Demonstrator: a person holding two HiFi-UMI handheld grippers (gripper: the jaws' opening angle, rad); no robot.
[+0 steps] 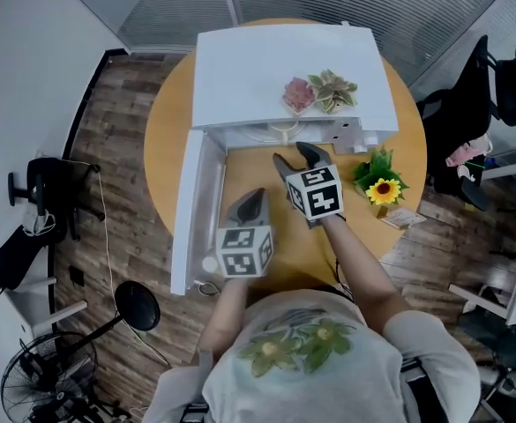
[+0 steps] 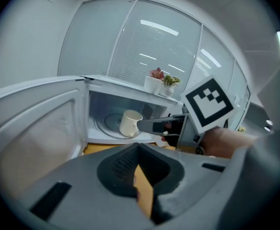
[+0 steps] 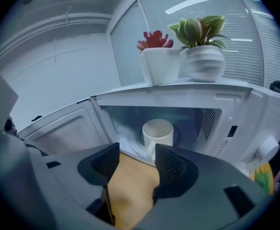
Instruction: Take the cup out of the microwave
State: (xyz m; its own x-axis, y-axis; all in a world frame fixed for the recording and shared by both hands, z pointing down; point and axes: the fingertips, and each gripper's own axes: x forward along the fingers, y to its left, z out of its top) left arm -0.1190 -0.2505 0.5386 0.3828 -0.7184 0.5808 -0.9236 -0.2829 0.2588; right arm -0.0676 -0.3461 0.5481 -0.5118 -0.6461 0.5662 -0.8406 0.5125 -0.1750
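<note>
A white cup point(image 3: 157, 133) stands on the glass turntable inside the open white microwave point(image 1: 266, 69); it also shows in the left gripper view point(image 2: 129, 122). In the head view the microwave's top hides it. My right gripper point(image 3: 136, 152) is open just before the cavity mouth, with the cup straight ahead beyond its jaws and not between them. From above, the right gripper point(image 1: 295, 155) points at the opening. My left gripper point(image 1: 256, 196) hangs back over the table, shut and holding nothing, its tips point(image 2: 140, 150) together. The microwave door point(image 1: 196, 210) swings out to the left.
Two small potted plants point(image 1: 319, 92) sit on the microwave's top. A sunflower decoration point(image 1: 381, 188) and a small card point(image 1: 405, 217) lie to the right on the round wooden table point(image 1: 165, 139). Black chairs point(image 1: 469, 104) and a fan point(image 1: 37, 377) stand around it.
</note>
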